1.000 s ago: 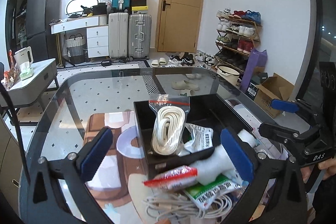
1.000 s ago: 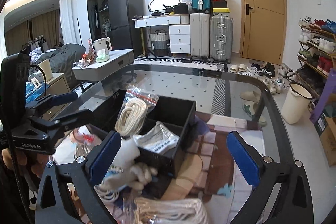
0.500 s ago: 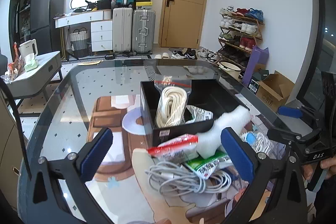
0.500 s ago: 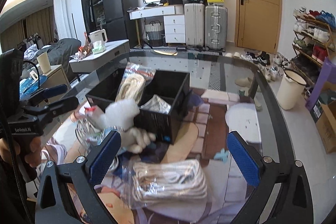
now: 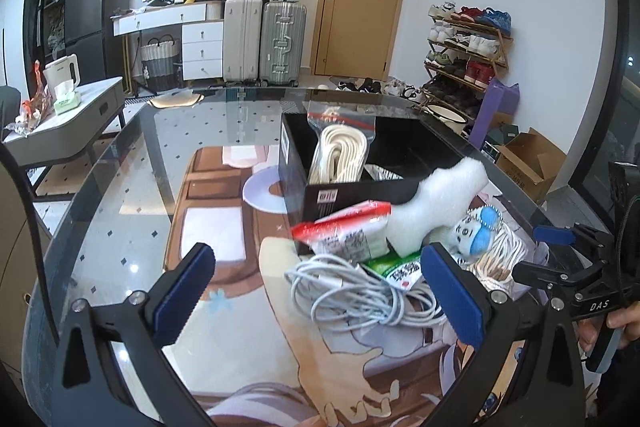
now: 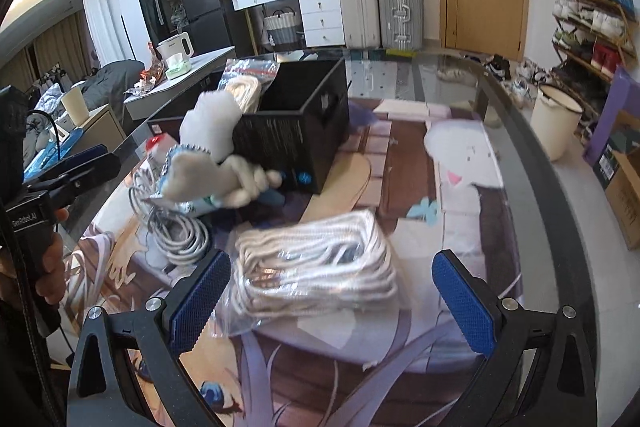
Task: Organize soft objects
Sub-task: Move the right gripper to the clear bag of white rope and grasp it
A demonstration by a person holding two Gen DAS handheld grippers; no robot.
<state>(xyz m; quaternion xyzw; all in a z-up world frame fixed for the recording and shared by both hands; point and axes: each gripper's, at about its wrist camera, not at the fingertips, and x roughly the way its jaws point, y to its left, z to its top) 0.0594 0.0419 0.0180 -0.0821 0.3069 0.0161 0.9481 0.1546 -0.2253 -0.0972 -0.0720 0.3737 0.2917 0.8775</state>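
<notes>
A black open box [image 5: 344, 183] [image 6: 296, 131] stands on the glass table and holds a bagged coil of white rope [image 5: 340, 151]. A pile lies against its near side: a white foam piece [image 5: 436, 203] [image 6: 212, 123], a red-and-white packet [image 5: 344, 231], a green packet [image 5: 400, 269], a small plush keychain [image 5: 476, 235] and a coil of white cable [image 5: 360, 295] [image 6: 176, 231]. A bagged bundle of white rope [image 6: 316, 263] lies just ahead of my right gripper [image 6: 336, 299]. My left gripper [image 5: 320, 291] is open and empty over the cable coil. My right gripper is open and empty.
The glass table [image 5: 120, 187] lies over a printed mat [image 6: 460, 187]. Its curved edge [image 6: 532, 155] runs on the right. Suitcases [image 5: 264, 39], a door, a shoe rack [image 5: 464, 51] and a grey side table [image 5: 68, 123] stand beyond.
Both grippers have pulled back from the box. The pile and the bagged rope bundle have come more fully into view. Both stay open.
</notes>
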